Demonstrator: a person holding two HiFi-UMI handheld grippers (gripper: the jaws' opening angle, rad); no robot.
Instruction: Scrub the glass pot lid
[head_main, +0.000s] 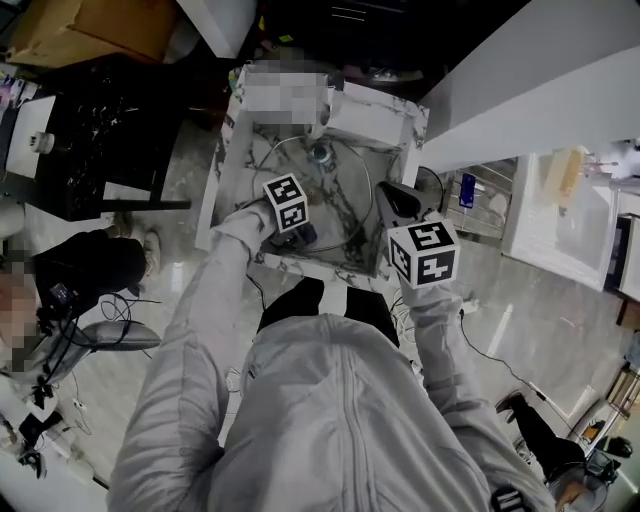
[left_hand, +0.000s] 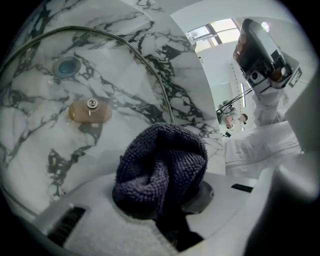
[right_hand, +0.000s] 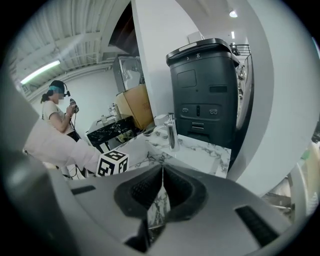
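In the left gripper (left_hand: 165, 196), jaws clamped tight on it, a bunched-up dark purple cloth (left_hand: 161, 162). Hard to tell whether cloth and glass touch. Just past the cloth, the glass pot lid (left_hand: 45, 135), lying flat in the marble sink (left_hand: 150, 30). In the lid's middle, a tan knob (left_hand: 90, 111). Around it, a thin metal rim, partly hidden behind the cloth. Through the glass, the round drain (left_hand: 66, 66). Left side of the lid cut off by the dark edge of this view.

On the right gripper (right_hand: 161, 172), jaws pressed together with nothing held. Between them only a thin slit, with a bit of marble behind. In the head view, up near the sink's right wall, apart from the lid.

From the head view, only a faint arc of the lid, and the cloth just a dark blob under the left cube (head_main: 287, 203). Knob clear only in the left gripper view.

Only in the right gripper view: a shiny tap (right_hand: 171, 131) on the sink's edge, a big dark machine (right_hand: 207, 90) behind it, and a standing person (right_hand: 57, 112) far off at the left.
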